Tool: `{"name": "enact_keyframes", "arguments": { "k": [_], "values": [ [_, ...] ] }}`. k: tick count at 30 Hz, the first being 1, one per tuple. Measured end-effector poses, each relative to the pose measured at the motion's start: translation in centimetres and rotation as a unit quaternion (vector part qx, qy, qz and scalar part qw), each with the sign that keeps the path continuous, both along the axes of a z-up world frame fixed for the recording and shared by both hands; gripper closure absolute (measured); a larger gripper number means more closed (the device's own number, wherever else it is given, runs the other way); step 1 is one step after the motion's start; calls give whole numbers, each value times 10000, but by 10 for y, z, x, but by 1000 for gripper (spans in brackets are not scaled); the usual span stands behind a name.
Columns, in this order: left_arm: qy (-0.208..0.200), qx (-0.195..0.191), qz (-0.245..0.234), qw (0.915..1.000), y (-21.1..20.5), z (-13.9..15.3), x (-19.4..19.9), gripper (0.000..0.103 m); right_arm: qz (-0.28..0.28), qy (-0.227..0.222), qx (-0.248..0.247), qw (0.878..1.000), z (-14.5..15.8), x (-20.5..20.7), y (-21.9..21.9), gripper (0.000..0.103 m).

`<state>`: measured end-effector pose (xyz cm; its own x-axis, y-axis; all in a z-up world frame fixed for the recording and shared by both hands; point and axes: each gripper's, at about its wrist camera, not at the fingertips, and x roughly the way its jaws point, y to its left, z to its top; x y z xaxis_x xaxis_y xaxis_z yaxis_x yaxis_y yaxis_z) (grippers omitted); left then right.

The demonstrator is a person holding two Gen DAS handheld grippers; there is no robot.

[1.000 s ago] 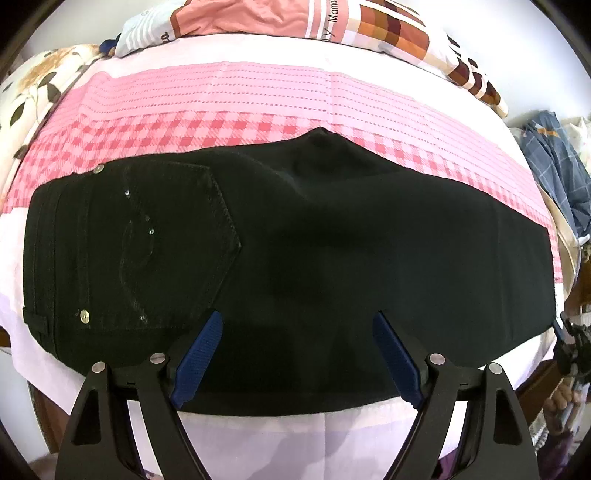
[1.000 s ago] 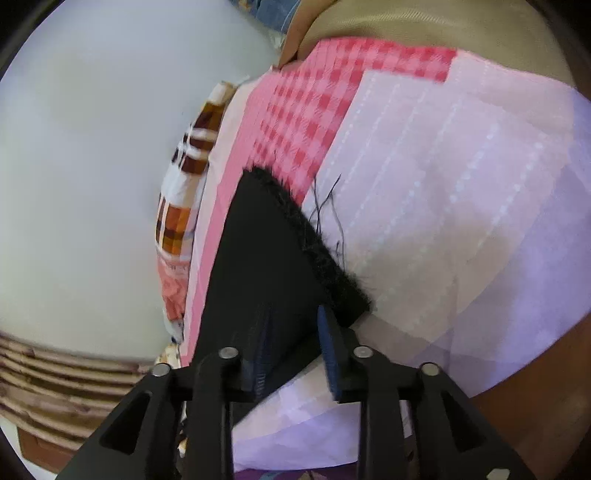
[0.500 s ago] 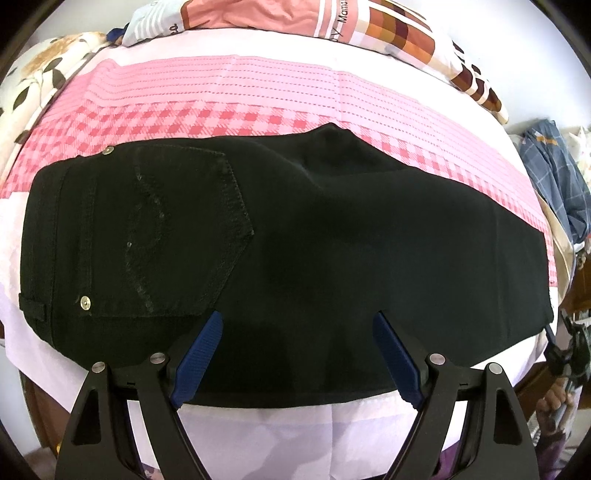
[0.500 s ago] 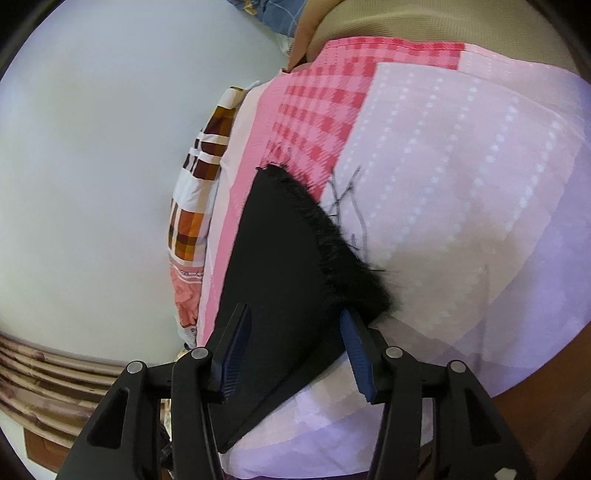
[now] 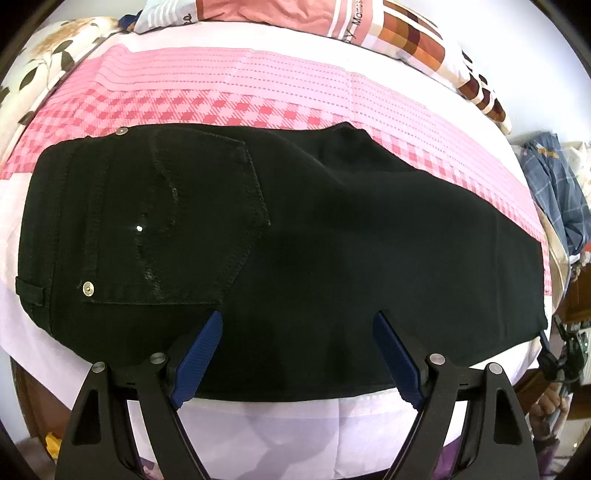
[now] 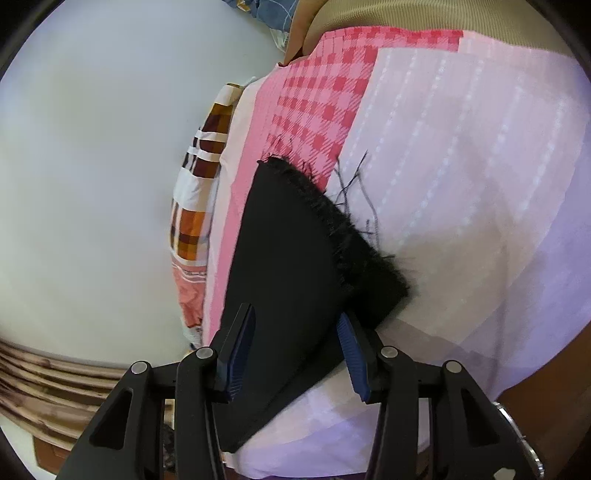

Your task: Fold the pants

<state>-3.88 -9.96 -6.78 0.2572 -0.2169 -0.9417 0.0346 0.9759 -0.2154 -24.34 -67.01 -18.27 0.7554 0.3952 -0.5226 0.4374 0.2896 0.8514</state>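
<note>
Two grippers: our left gripper [image 5: 295,354] hangs above the pants [image 5: 295,240], jaws spread wide, holding nothing.
Right gripper [image 6: 295,347]: jaws apart astride the frayed hem [image 6: 354,236], not pinching; we judge it placed to lift that end.
Pants: flat on the bed [image 5: 258,88], already halved lengthwise.
Around: pillows [image 5: 369,22] far beyond the jaws; nothing blocks.

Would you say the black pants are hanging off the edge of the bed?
No, the black pants lie flat on the pink checked bedsheet, with sheet showing around them.

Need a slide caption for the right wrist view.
Right gripper, jaws apart, over the frayed hem of black pants lying on a pink checked bedsheet.
</note>
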Motion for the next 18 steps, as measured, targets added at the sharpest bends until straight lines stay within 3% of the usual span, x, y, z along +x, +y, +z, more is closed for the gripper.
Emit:
{"name": "enact_keyframes", "arguments": {
  "k": [3,5,7,12,18],
  "values": [
    [-18,-1,11,10000,2,0,0,19,-16,-8,-99,9999,-1,6,1,67],
    [18,-22,12,10000,3,-2,0,19,-2,141,-106,9998,-7,12,2,92],
    [22,-29,13,10000,4,-2,-1,19,-22,416,-256,9988,-12,14,5,98],
    [-65,-14,120,9999,14,1,-3,19,-246,421,-612,9969,4,2,11,99],
    [-44,-102,280,9995,28,-2,-5,19,-480,492,-702,9952,8,-20,10,99]
  ]
}}
